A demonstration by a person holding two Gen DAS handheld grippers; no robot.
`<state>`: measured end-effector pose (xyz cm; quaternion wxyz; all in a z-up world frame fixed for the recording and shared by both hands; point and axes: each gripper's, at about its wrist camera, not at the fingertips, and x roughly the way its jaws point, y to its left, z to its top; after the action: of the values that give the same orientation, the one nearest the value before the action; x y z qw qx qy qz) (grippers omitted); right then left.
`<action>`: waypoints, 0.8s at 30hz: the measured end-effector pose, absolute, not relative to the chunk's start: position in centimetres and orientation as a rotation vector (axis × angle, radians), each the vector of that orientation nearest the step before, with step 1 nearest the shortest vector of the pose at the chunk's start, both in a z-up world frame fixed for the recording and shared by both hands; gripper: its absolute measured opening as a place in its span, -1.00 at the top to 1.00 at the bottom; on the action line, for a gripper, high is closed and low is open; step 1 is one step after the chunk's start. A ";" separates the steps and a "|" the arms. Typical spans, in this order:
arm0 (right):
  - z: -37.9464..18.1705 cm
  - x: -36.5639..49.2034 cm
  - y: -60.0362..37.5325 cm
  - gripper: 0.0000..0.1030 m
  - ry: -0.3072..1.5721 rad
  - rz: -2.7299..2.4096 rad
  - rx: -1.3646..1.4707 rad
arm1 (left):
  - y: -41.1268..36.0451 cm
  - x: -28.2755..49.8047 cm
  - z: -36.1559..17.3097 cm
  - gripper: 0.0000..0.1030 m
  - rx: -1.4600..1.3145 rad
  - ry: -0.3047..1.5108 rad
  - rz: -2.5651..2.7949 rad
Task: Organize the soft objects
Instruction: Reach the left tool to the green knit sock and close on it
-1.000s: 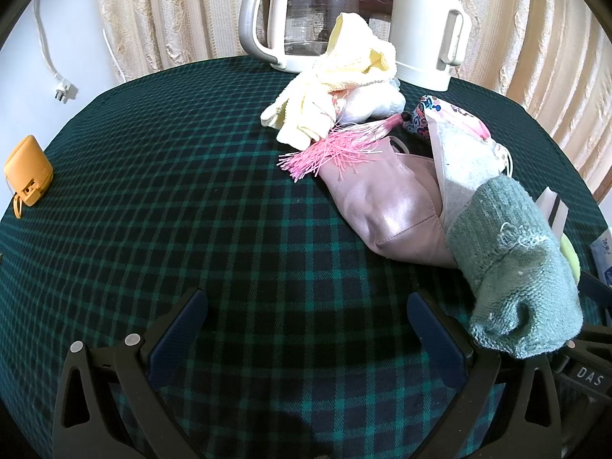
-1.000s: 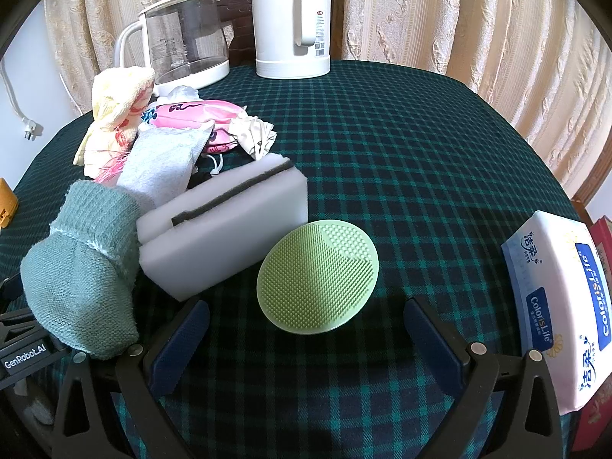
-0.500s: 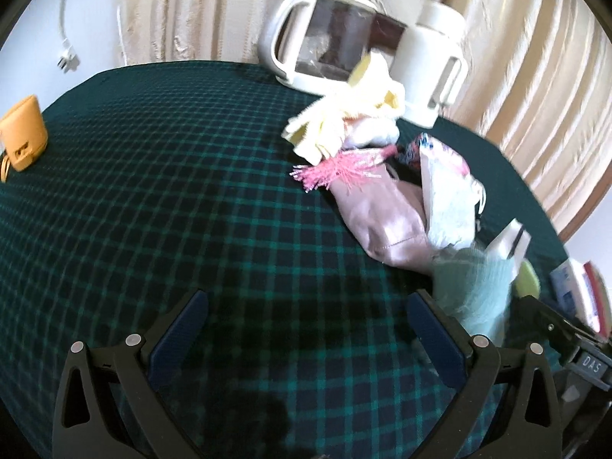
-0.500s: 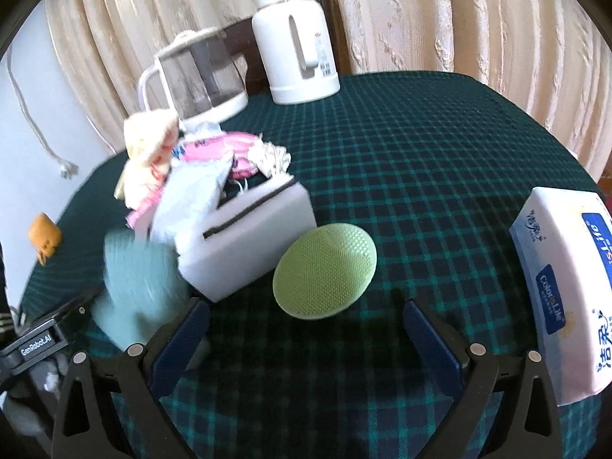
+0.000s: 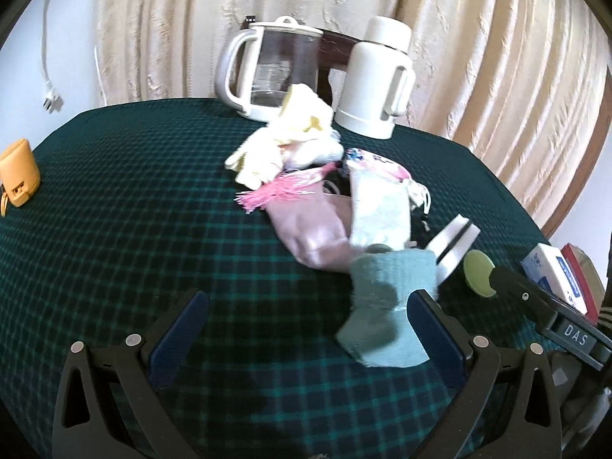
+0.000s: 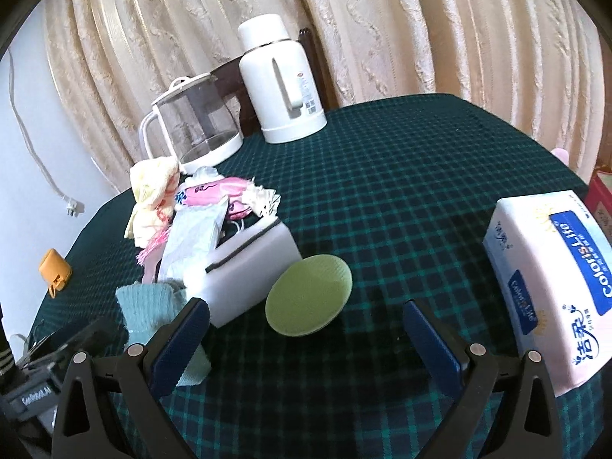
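A green knitted sock (image 5: 384, 306) lies blurred on the checked tablecloth, just ahead of the right finger of my left gripper (image 5: 306, 332), which is open and holds nothing. Behind the sock is a heap of soft things: a mauve pouch (image 5: 310, 229), a pink tassel (image 5: 275, 191), a pale cloth (image 5: 378, 206) and a yellow cloth (image 5: 294, 130). My right gripper (image 6: 306, 340) is also open and empty. Ahead of it a round green scrubber (image 6: 310, 300) leans against a white sponge (image 6: 248, 271). The sock (image 6: 153, 306) sits by its left finger.
A glass kettle (image 5: 275, 72) and a white thermos (image 5: 378, 80) stand at the table's back edge before a curtain. A tissue pack (image 6: 550, 283) lies at the right edge. An orange pouch (image 5: 19, 179) sits far left. Bare checked cloth (image 6: 401, 191) stretches right of the heap.
Both grippers have pulled back and tilted up, so the heap looks smaller and farther. The green sock, upright and close at first, now lies low on the cloth.
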<state>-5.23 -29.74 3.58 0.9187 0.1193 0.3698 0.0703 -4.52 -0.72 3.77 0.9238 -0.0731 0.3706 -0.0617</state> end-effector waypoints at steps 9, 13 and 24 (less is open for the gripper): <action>3.8 -5.7 -29.6 -0.99 0.734 0.097 0.209 | -3.4 -3.8 3.3 -1.00 -0.111 0.792 -0.154; 3.7 -5.6 -30.0 -0.92 0.737 0.091 0.225 | -4.0 -3.1 2.4 -0.96 -0.134 0.821 -0.170; 3.8 -5.6 -29.8 -0.86 0.738 0.097 0.217 | -4.0 -2.8 1.5 0.21 -0.217 0.852 -0.334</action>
<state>-5.62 -29.78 3.76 0.9258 0.1057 0.3600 0.0473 -2.80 -4.03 1.49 0.8916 -0.1045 0.4103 -0.1608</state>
